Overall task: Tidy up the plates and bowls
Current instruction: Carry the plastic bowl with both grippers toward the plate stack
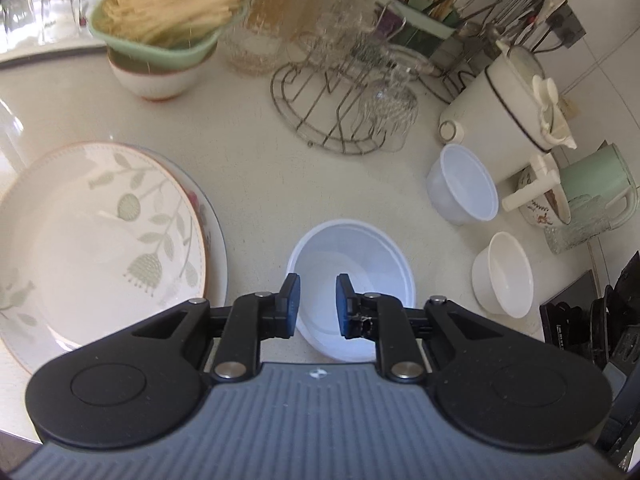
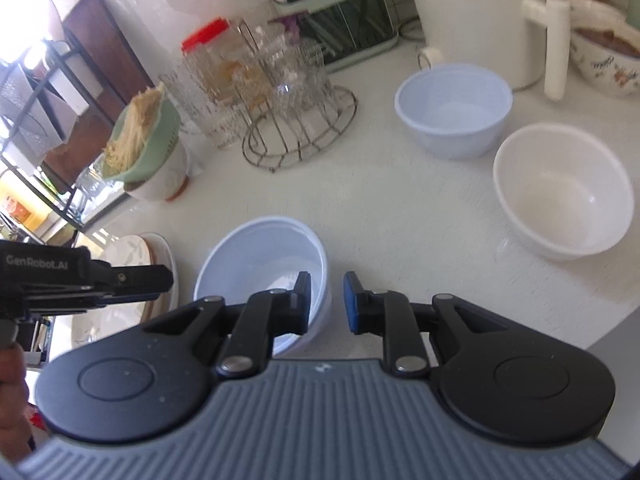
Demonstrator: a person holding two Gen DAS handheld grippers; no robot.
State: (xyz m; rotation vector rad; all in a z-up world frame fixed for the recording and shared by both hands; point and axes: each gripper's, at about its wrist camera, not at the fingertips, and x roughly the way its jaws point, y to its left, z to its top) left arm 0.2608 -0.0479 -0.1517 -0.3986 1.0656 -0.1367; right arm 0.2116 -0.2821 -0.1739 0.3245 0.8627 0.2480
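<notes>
A white plastic bowl point(image 1: 352, 276) stands on the counter right under my left gripper point(image 1: 317, 304), which is open and empty above its near rim. The same bowl point(image 2: 260, 264) lies under my right gripper point(image 2: 326, 300), open, its left finger over the bowl's right rim. A second plastic bowl point(image 1: 464, 184) point(image 2: 454, 108) and a cream ceramic bowl point(image 1: 504, 276) point(image 2: 560, 196) stand to the right. A leaf-patterned plate point(image 1: 92, 240) lies stacked on another plate at the left; it also shows in the right wrist view point(image 2: 132, 248).
A green bowl of noodles point(image 1: 160, 28) point(image 2: 138, 140) sits in a white bowl. A wire rack with glasses point(image 1: 344, 92) point(image 2: 296, 120), a white appliance point(image 1: 504, 108) point(image 2: 480, 28), a utensil holder point(image 1: 432, 0) and a green jug point(image 1: 596, 188) line the back. The left gripper's body point(image 2: 80, 276) is at the left.
</notes>
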